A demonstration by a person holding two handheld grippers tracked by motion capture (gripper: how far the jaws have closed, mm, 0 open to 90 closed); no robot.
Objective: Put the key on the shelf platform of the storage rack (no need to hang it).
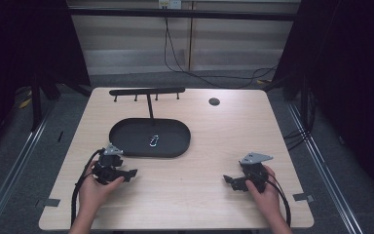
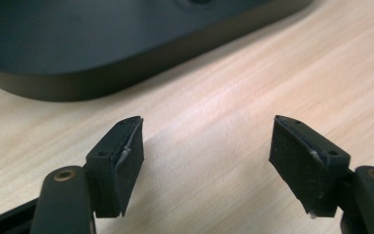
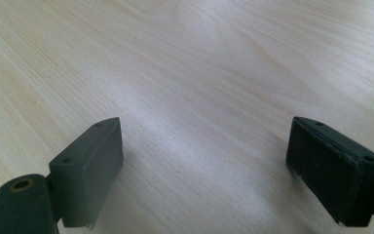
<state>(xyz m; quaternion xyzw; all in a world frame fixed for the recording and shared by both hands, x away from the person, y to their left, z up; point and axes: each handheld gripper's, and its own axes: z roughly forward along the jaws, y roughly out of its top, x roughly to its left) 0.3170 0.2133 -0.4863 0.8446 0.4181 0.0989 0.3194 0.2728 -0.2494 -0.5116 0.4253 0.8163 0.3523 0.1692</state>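
Resting in the black oval tray (image 1: 126,146), the small carabiner (image 1: 154,141) could be nudged aside if the tray wall is clipped by the left gripper (image 1: 132,173), held wide open and empty just beside it; the right gripper (image 1: 228,180), likewise open, is kept well apart, and the hook rack (image 1: 147,91) is seen behind the tray

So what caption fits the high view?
Two open grippers, left gripper and right gripper, rest near black oval tray.
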